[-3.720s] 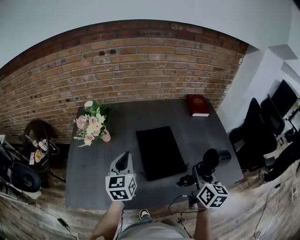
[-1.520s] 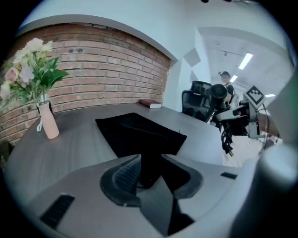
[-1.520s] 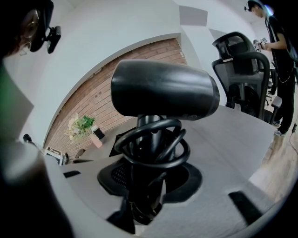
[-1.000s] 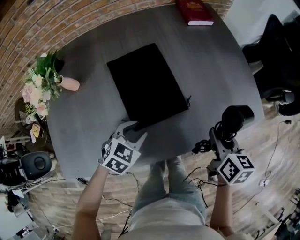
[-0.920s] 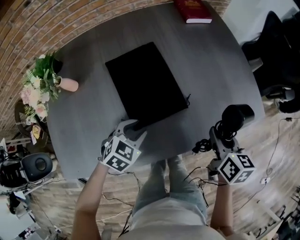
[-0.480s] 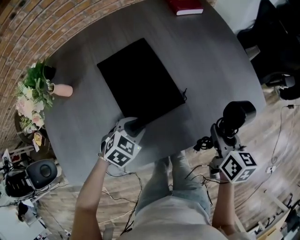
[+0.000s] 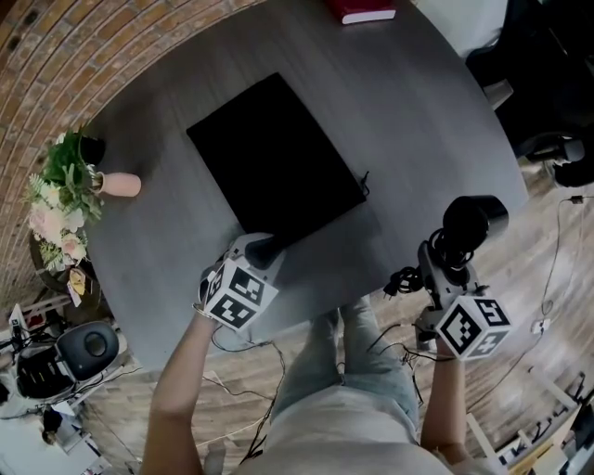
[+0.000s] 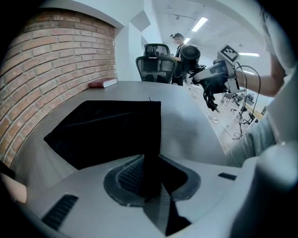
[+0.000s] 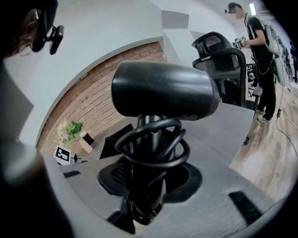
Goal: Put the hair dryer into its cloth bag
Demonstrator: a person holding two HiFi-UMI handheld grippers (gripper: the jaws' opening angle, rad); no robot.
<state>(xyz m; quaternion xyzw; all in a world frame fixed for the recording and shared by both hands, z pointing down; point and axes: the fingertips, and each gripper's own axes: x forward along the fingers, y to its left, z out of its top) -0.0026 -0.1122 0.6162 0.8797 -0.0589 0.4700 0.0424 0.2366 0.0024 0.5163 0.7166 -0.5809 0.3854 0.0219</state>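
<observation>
Now your left gripper (image 7: 263, 249) has just been closing its jaws, and they pinch the near corner of the bag (image 7: 274, 153), which lies flat on the table (image 7: 418, 121). Your right gripper (image 7: 444, 271) clamps the dryer (image 7: 473, 221) by its handle, beyond the table's edge. Lifting that corner to open the bag probably comes next.

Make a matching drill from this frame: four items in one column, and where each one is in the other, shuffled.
Items:
1. cloth bag
2. hair dryer
3. red book
4. flower vase

Places:
A. far edge of the table
B. handle clamped in the right gripper
C. table's left side, near the brick wall
D. flat mid-table, near corner in the left gripper

Pairs: 1-D, 2-B, 3-A, 4-C.

The left gripper's jaws have just been closing on that corner.
</observation>
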